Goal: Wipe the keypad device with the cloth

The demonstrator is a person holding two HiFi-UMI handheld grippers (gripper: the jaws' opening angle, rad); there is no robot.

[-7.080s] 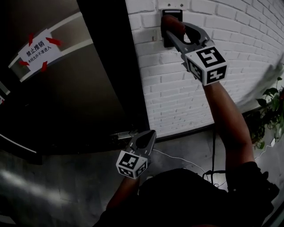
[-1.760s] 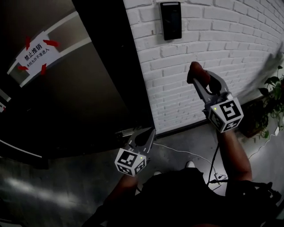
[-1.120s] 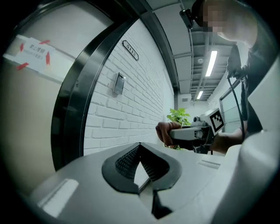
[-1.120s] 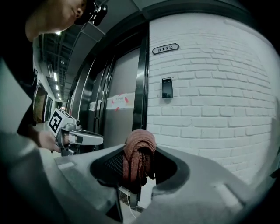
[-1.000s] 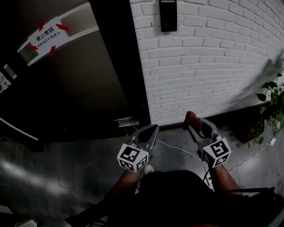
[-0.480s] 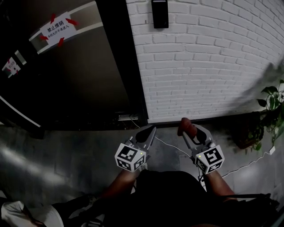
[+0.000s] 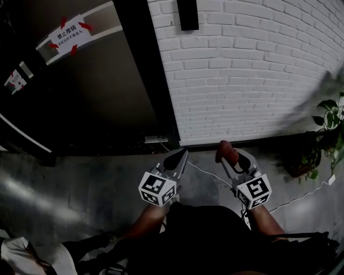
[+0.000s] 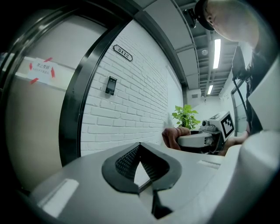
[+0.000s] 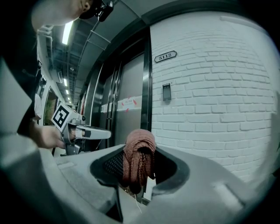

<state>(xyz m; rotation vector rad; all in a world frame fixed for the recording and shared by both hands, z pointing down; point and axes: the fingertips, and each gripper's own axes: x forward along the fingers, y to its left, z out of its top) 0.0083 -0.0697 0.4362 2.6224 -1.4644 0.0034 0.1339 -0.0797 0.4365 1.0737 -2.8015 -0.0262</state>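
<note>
The keypad device (image 7: 188, 13) is a slim black panel high on the white brick wall; it also shows small as the keypad (image 8: 110, 85) and the keypad (image 9: 166, 92). My right gripper (image 7: 230, 156) is held low, far below the device, shut on a bunched reddish-brown cloth (image 7: 226, 151). In its own view the cloth (image 9: 139, 144) hangs folded between the jaws of the right gripper (image 9: 139, 162). My left gripper (image 7: 178, 158) sits beside it on the left, shut and empty, with the tips of the left gripper (image 8: 140, 146) meeting.
A dark door with a white notice (image 7: 70, 36) fills the left. A number plate (image 9: 165, 56) is above the device. A potted plant (image 7: 329, 126) stands at the right, and a white cable (image 7: 207, 173) lies on the grey floor.
The right gripper, earlier pressing the cloth on the device, has dropped to waist height beside the left gripper. In the last half second both grippers barely moved; the view tilted slightly down.
</note>
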